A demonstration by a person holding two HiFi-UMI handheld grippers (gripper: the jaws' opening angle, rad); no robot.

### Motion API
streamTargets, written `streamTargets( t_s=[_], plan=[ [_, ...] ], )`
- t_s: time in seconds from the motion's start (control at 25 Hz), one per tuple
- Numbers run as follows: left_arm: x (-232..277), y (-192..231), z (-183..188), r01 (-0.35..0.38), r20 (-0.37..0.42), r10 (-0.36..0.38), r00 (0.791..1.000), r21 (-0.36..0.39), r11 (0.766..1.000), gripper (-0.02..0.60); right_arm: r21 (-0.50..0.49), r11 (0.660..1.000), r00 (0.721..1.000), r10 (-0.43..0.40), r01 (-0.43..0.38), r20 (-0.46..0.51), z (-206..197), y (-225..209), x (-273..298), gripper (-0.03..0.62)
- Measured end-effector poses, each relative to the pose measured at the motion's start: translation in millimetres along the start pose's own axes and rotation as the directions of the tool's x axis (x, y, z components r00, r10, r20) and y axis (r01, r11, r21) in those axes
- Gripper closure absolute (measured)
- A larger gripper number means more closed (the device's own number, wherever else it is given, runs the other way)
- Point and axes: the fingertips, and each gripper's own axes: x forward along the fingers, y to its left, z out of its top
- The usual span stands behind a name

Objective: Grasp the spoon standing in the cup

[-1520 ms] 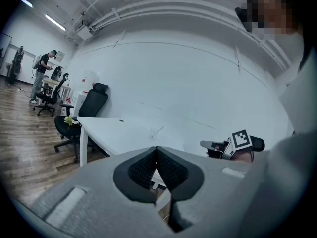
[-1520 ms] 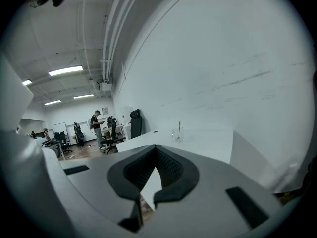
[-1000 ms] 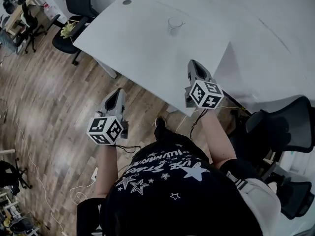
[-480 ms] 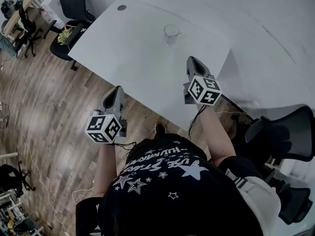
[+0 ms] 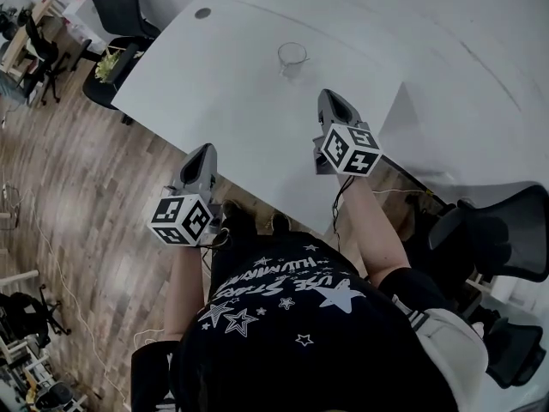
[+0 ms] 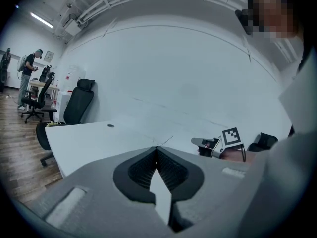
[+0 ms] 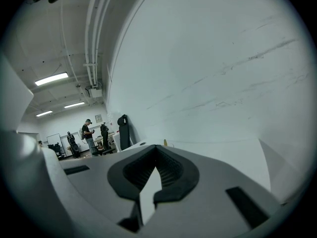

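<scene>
A clear glass cup (image 5: 292, 56) stands on the white table (image 5: 225, 88), towards its far side. A thin spoon leans inside the cup; its shape is hard to make out. My right gripper (image 5: 326, 97) hovers over the table's near part, a short way in front of the cup, jaws shut and empty. My left gripper (image 5: 206, 148) is at the table's near edge, further left and lower, also shut with nothing in it. In the left gripper view the closed jaws fill the lower half and the right gripper (image 6: 218, 144) shows beyond them.
A black office chair (image 5: 129, 7) and a small plant (image 5: 107, 63) stand by the table's far left end. Another black chair (image 5: 497, 230) is close on my right. Wooden floor (image 5: 77, 178) lies to the left. A person (image 6: 27, 78) stands far off by desks.
Both grippers have come slightly forward towards the table and cup. The jaws stay shut throughout.
</scene>
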Motion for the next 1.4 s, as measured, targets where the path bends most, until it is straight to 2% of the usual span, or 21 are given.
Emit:
streamTargets(
  t_s=[0.48,0.8,1.12,1.4],
  plan=[
    [65,19,20,0.125,-0.035,-0.124,0.992,0.026,0.992,0.574,0.004,0.998,0.998,-0.07,0.07,-0.002,3,-8,30,0.585],
    [115,38,31,0.205,-0.081,-0.203,0.976,0.016,0.979,0.574,-0.019,0.991,0.99,-0.133,0.133,-0.04,-3,-17,63,0.585],
    [150,53,30,0.26,-0.13,-0.258,0.957,0.002,0.966,0.574,0.006,0.984,0.983,-0.179,0.179,-0.051,-13,-23,88,0.585],
    [171,59,25,0.293,-0.156,-0.291,0.944,-0.012,0.956,0.574,0.014,0.981,0.979,-0.193,0.195,-0.062,-22,-26,102,0.534]
  ],
)
